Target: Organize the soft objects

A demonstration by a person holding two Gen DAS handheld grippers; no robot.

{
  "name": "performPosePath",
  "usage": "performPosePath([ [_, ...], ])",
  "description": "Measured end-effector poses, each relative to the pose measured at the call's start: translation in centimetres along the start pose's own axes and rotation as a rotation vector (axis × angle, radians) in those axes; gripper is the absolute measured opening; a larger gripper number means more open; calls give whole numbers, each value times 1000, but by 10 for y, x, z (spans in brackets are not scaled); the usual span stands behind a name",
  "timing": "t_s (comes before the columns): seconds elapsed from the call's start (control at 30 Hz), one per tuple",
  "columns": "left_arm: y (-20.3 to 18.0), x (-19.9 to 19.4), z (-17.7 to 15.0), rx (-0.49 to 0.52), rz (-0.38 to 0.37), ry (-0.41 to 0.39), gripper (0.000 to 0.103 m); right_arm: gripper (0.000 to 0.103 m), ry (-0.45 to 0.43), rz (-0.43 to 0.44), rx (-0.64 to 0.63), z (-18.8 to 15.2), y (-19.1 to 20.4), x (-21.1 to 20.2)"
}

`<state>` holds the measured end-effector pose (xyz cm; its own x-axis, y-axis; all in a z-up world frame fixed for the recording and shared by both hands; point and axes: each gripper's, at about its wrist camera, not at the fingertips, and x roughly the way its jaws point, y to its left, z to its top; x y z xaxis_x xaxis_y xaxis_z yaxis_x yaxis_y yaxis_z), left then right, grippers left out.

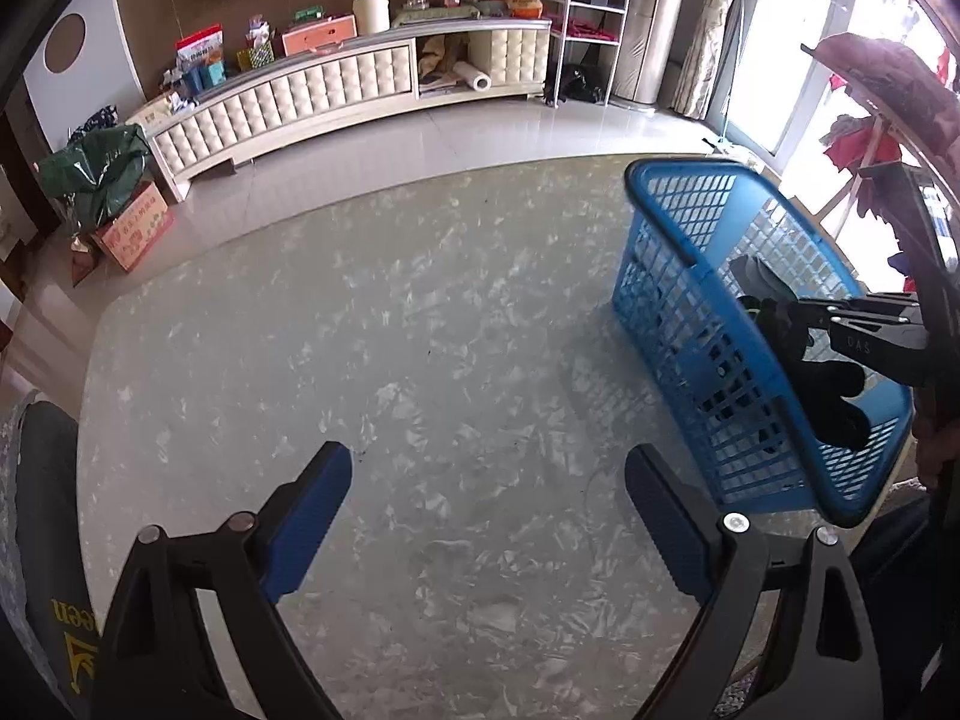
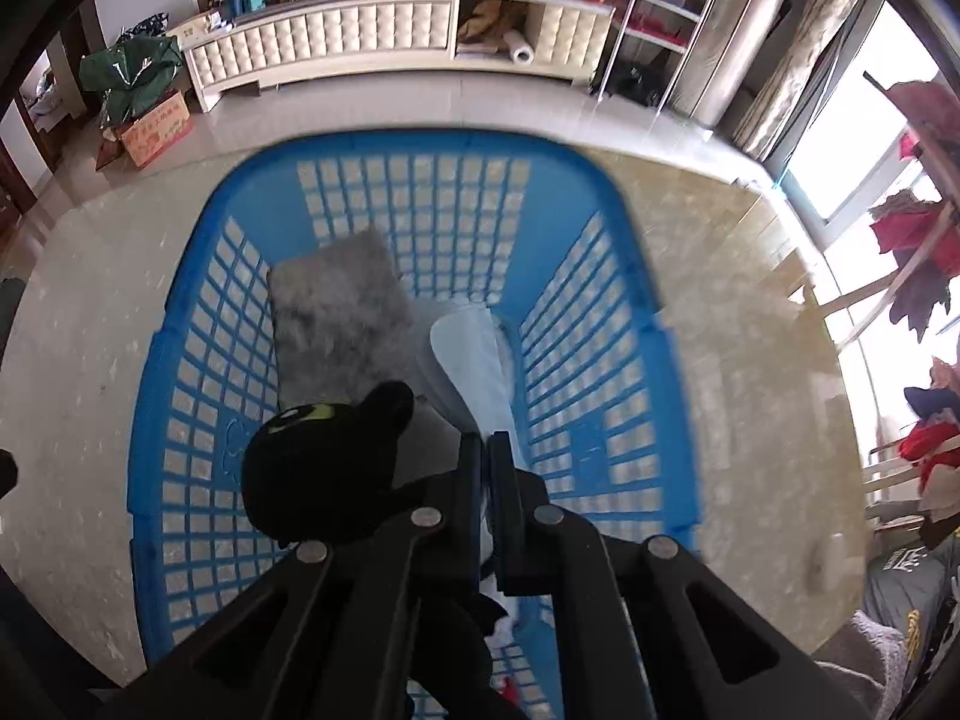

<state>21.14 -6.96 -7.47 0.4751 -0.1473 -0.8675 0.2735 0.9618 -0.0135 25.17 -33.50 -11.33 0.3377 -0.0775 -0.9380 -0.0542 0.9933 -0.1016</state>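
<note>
A blue plastic basket stands on the marble table at the right. Inside it lie a grey fluffy cloth and a pale blue cloth. My right gripper hovers over the basket, shut on a thin part of a black plush toy. The toy hangs from the jaws into the basket mouth. My left gripper is open and holds nothing. It hangs above the bare tabletop, left of the basket.
Beyond the table, a quilted cream cabinet runs along the far wall. A cardboard box and a green bag sit on the floor at left. A white wire shelf stands at the back. A rack of clothes is by the window.
</note>
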Motion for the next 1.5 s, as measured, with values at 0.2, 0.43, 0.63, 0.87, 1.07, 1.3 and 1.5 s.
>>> performPosePath([
  [0.2, 9, 6, -5, -38, -8, -5, 92, 12, 17, 33, 12, -4, 14, -5],
  [0.43, 10, -10, -16, -78, -7, -61, 92, 78, -97, 20, 80, -15, -1, -45],
  [0.63, 6, -40, -26, -101, 23, -133, 92, 96, -202, 91, 60, -44, 17, -90],
  [0.87, -7, -87, -43, -88, 70, -235, 92, 102, -354, 171, -14, -80, 67, -145],
  [1.07, -10, -143, -55, -92, 72, -381, 92, 103, -501, 194, -19, -85, 66, -185],
  [1.3, -16, -195, -62, -85, 78, -519, 92, 103, -652, 195, -7, -95, 59, -219],
  [1.5, -22, -219, -73, -78, 81, -577, 92, 103, -737, 172, -7, -95, 55, -226],
])
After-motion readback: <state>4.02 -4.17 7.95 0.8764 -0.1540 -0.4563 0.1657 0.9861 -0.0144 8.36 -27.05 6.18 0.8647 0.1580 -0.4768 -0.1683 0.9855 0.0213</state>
